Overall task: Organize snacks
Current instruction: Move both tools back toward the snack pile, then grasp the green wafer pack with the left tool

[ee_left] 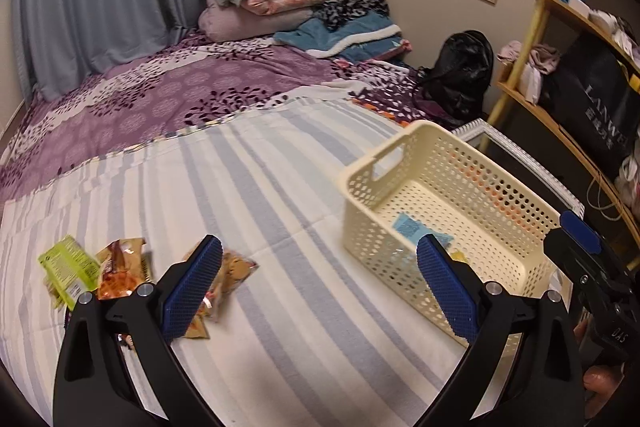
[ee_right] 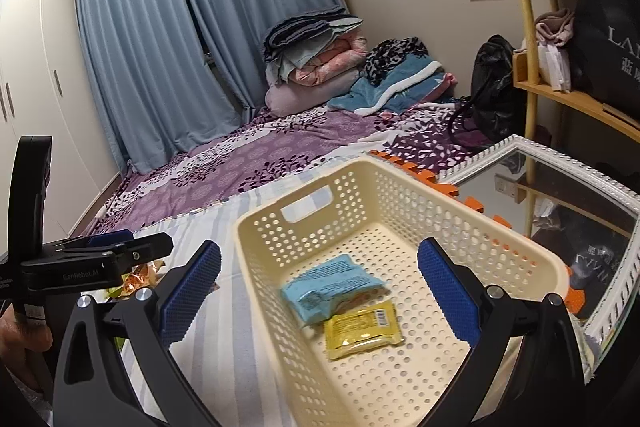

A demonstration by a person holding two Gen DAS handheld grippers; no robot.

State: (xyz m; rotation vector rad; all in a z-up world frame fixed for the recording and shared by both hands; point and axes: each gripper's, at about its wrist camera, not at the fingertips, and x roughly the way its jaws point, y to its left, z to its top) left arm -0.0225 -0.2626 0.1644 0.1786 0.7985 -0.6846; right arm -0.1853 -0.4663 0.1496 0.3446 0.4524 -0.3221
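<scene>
A bedroom in a home; a bed (ee_left: 224, 99) with a purple patterned cover fills the middle of both views, a striped sheet (ee_left: 260, 195) spread over its near part; folded quilts and blankets (ee_right: 320, 55) are piled at its far end against the wall; blue curtains (ee_right: 160, 27) hang floor-length in the upper left; a white wardrobe (ee_right: 36, 99) stands at the left edge of the right wrist view; a wooden shelf (ee_right: 576, 103) holding clothes and bags runs down the right.

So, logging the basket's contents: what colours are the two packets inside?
One light blue, one yellow; clearest in the right wrist view.
</scene>
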